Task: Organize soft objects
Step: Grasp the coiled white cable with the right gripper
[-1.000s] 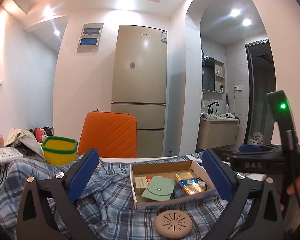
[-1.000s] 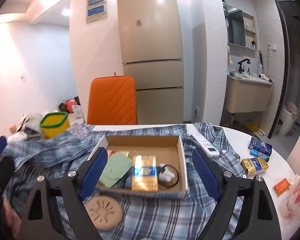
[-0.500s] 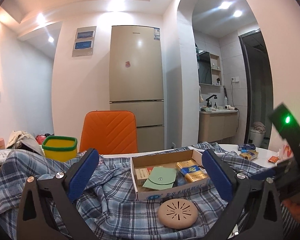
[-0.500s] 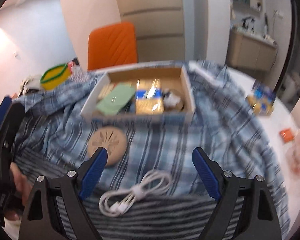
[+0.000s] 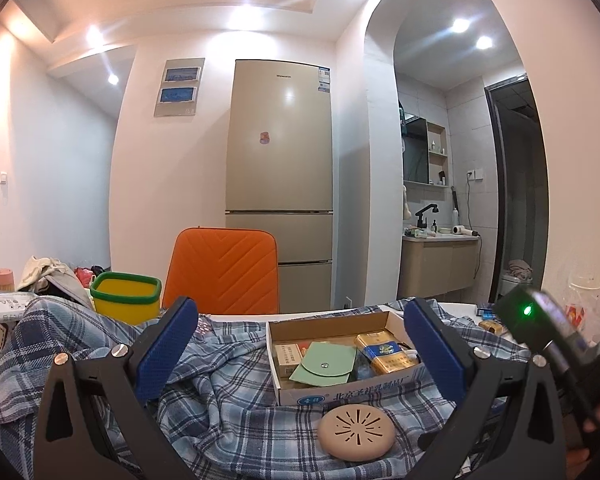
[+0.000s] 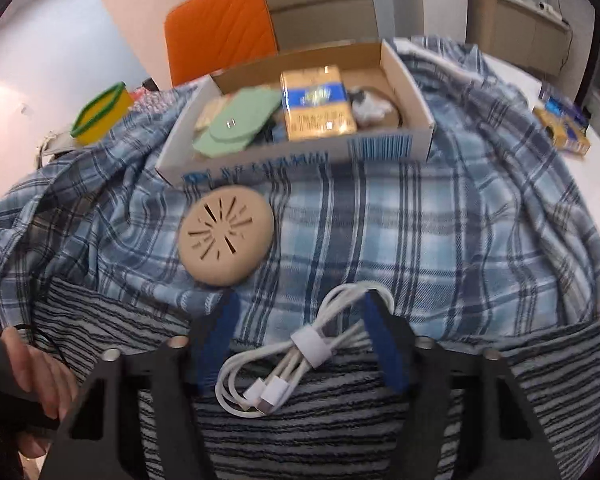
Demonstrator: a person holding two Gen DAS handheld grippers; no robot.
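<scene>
- The right gripper [image 6: 300, 344] is pointed steeply down at a bundled white cable [image 6: 300, 348]; its jaws are closing, with the cable lying between the blue pads [image 6: 384, 344].
- Whether the pads already press on the cable cannot be told; a gap is seen on the left side.
- The cable is bound by a white strap and rests where a blue plaid shirt [image 6: 440, 240] meets a dark striped cloth [image 6: 340, 432].
- A round beige perforated disc [image 6: 225, 234] lies on the plaid shirt, just behind the left pad and just in front of an open cardboard box [image 6: 296, 156].
- A green pouch [image 6: 240, 124] and a yellow-and-blue pack [image 6: 318, 104] are seen inside the box.
- The left gripper [image 5: 300, 354] is held level over the plaid shirt with its jaws wide and nothing between them.
- A hand [image 6: 40, 376] is seen on the left gripper's handle at the lower left of the right wrist view.
- A yellow bin with a green rim [image 5: 125, 298] and an orange chair [image 5: 224, 272] stand beyond the bench [image 6: 572, 120].
</scene>
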